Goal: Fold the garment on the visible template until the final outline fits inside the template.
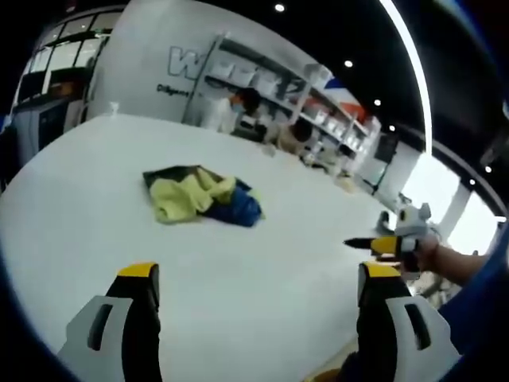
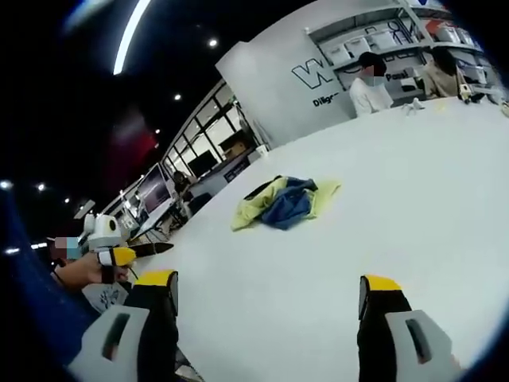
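ok, both grippers are up off the bench [image 1: 95, 207] and empty. left gripper [image 1: 258, 286]: jaws spread wide, nothing between them, hovering short of the garment [image 1: 203, 195]. right gripper [image 2: 266, 290]: same, jaws wide and empty, aimed across the white top toward the same pile.

garment sits crumpled in a heap near the middle of the bench, well apart from both sets of jaws. yellow-green fabric with a blue part bunched against it and a dark edge at one side (can't tell if that's one piece or layers). in the right gripper view the garment [image 2: 286, 200] reads the same: yellow wings either side, blue in the middle.

no template outline that i can make out on the bench surface; too washed out to say.

each view catches the other gripper at its edge, held in a hand [image 1: 429, 253], off the near bench edge. looks like a ready stance: wide jaws on both sides, so each can take a corner.

judgement: folding not started. it needs spreading flat first. risk is grabbing two layers in that bunch.

people sit at the far side of the bench, shelving [image 1: 270, 79] behind them.
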Available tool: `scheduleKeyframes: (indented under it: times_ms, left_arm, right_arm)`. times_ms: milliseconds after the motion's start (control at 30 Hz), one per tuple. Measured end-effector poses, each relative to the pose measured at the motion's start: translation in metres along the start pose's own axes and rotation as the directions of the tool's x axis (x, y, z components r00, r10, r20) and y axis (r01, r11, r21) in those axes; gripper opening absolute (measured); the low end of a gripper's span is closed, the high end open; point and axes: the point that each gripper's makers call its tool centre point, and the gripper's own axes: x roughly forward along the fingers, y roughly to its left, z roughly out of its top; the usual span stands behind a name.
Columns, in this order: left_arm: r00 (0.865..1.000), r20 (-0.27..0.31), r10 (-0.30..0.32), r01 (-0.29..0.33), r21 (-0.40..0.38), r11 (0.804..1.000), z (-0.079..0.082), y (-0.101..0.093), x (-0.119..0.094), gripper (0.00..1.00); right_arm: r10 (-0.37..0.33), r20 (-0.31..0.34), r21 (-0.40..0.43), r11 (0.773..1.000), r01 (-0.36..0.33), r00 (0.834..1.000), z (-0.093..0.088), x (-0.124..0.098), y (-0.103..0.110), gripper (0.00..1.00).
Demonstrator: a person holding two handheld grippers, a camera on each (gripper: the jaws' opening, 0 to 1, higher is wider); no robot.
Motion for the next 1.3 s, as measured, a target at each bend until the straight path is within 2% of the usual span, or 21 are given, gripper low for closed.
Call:
scheduleKeyframes:
  times_ms: [100,200,333,500,633,700,733,800,900,1000,1067,1133,1167,1233,1300]
  left_arm:
    - [1.0,0.003,-0.001,0.001,-0.009,1.0,0.0,0.0,0.003,0.99]
    - [1.0,-0.001,-0.002,0.002,-0.013,1.0,-0.002,0.002,0.004,0.99]
    - [1.0,-0.005,-0.004,0.004,-0.017,1.0,-0.003,0.001,0.005,0.99]
    - [1.0,-0.007,-0.005,0.005,-0.023,1.0,-0.004,0.004,0.007,0.99]
    - [1.0,-0.011,-0.006,0.005,-0.027,1.0,-0.005,0.005,0.01,0.99]
    - [1.0,-0.012,-0.006,0.006,-0.03,1.0,-0.006,0.006,0.011,0.99]
    - [1.0,-0.012,-0.006,0.006,-0.033,0.999,-0.005,0.005,0.011,0.99]
    - [1.0,-0.008,-0.007,0.007,-0.037,0.999,-0.005,0.005,0.011,0.99]
    - [1.0,-0.006,-0.007,0.007,-0.042,0.999,-0.004,0.005,0.011,0.99]
    - [1.0,-0.008,-0.004,0.003,-0.048,0.999,-0.007,0.007,0.011,0.99]
    - [1.0,-0.011,-0.003,0.002,-0.054,0.999,-0.009,0.008,0.011,0.99]
    - [1.0,-0.014,-0.001,0.0,-0.057,0.998,-0.011,0.009,0.01,0.99]
    - [1.0,-0.016,0.0,0.0,-0.058,0.998,-0.011,0.009,0.01,0.99]
    - [1.0,-0.015,0.004,-0.005,-0.065,0.998,-0.013,0.01,0.008,0.99]
    - [1.0,-0.015,0.005,-0.006,-0.068,0.998,-0.013,0.011,0.008,0.99]
  right_arm:
    - [0.022,-0.01,-0.009,1.0,-0.022,1.0,0.014,0.023,-0.003,0.93]
    - [0.043,-0.02,-0.025,0.999,-0.043,0.999,0.02,0.04,0.003,0.92]
    - [0.066,-0.042,-0.05,0.996,-0.068,0.997,0.032,0.061,0.001,0.92]
    - [0.083,-0.025,-0.042,0.996,-0.084,0.996,0.059,0.088,-0.006,0.91]
    - [0.072,0.005,0.011,0.997,-0.072,0.997,0.079,0.105,-0.013,0.87]
    - [0.038,0.018,0.001,0.999,-0.038,0.999,0.09,0.113,-0.021,0.87]
    - [0.017,0.039,0.018,1.0,-0.018,0.999,0.099,0.12,-0.027,0.85]
    - [0.018,0.05,0.031,0.999,-0.02,0.999,0.107,0.128,-0.036,0.77]
    - [-0.013,0.089,0.12,0.993,0.002,0.996,0.126,0.144,-0.049,0.67]
    - [-0.032,0.091,0.167,0.986,0.017,0.995,0.132,0.155,-0.059,0.61]
    - [-0.05,0.074,0.218,0.975,0.032,0.996,0.134,0.163,-0.065,0.54]
    - [-0.063,0.054,0.285,0.957,0.045,0.997,0.134,0.171,-0.073,0.41]
    - [-0.057,0.056,0.29,0.956,0.038,0.997,0.136,0.175,-0.075,0.39]
    - [-0.061,0.023,0.37,0.928,0.048,0.998,0.136,0.18,-0.073,0.38]
    - [-0.065,0.014,0.392,0.918,0.055,0.998,0.135,0.183,-0.075,0.38]
